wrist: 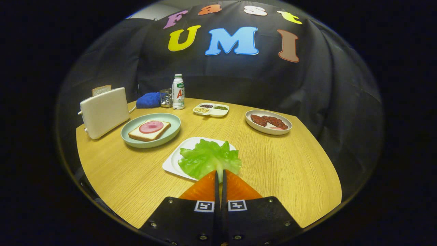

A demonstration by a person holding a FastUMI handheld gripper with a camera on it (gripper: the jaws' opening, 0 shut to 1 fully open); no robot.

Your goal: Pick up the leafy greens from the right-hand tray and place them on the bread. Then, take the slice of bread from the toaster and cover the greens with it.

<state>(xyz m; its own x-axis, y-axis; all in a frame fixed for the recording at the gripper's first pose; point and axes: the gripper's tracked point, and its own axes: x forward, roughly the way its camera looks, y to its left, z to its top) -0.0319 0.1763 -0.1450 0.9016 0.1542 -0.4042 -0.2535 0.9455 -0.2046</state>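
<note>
- Between the orange fingers (pixel 205 188), nearly closed, the near edge of the leafy greens (pixel 209 158) appears pinched, the leaf resting on its white tray (pixel 170 163).
- Step in hand: picking up the greens.
- Next: lift and carry them left to the bread (pixel 149 130) on the green plate (pixel 170 135); the toaster (pixel 104 112) slice (pixel 101 90) waits.

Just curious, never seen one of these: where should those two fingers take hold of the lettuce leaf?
Probably the lettuce leaf's ruffled near edge, from this side: it rises off the white tray just ahead of the closed fingers, so they could open and pinch it.
</note>
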